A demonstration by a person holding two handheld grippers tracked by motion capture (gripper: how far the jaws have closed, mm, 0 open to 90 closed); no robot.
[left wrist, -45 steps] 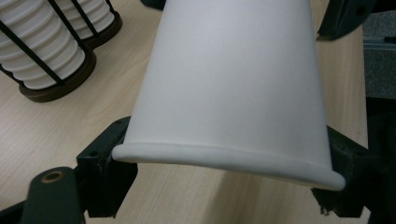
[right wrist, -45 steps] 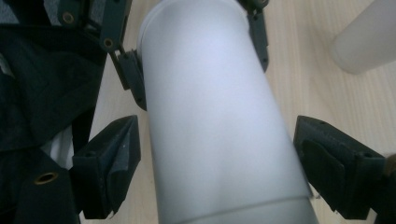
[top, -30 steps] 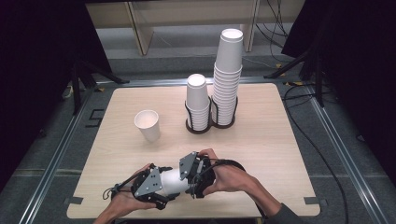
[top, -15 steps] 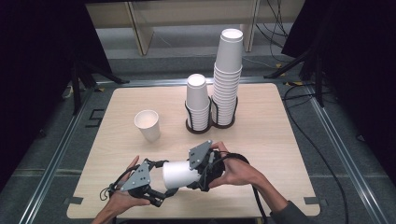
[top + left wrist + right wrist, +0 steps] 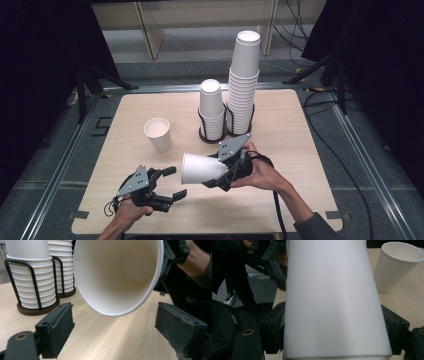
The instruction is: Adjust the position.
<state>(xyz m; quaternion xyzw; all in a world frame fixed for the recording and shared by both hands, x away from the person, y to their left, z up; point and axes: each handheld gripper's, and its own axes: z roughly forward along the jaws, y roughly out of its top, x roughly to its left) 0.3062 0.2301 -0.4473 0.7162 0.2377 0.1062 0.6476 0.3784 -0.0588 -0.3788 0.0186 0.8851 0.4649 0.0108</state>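
A white paper cup [image 5: 199,168] lies on its side in the air, and my right gripper [image 5: 214,173] is shut on its base end. Its open mouth [image 5: 117,272] faces my left gripper [image 5: 175,182], which sits low near the table's front edge. In the right gripper view the cup's wall [image 5: 332,290] runs between both pads of the right gripper [image 5: 334,332]. My left gripper [image 5: 117,332] is open; its jaws have just been closing with nothing between them, and the cup's rim hangs just beyond them.
Another white cup [image 5: 157,134] [image 5: 398,265] stands upright on the left of the wooden table [image 5: 300,150]. A short cup stack [image 5: 211,112] and a tall one [image 5: 243,85] stand in a black wire holder [image 5: 33,277] at the back centre.
Both grippers met at the cup a second ago. The right gripper has since carried the cup right and slightly up, and the left gripper's jaws have come off it.
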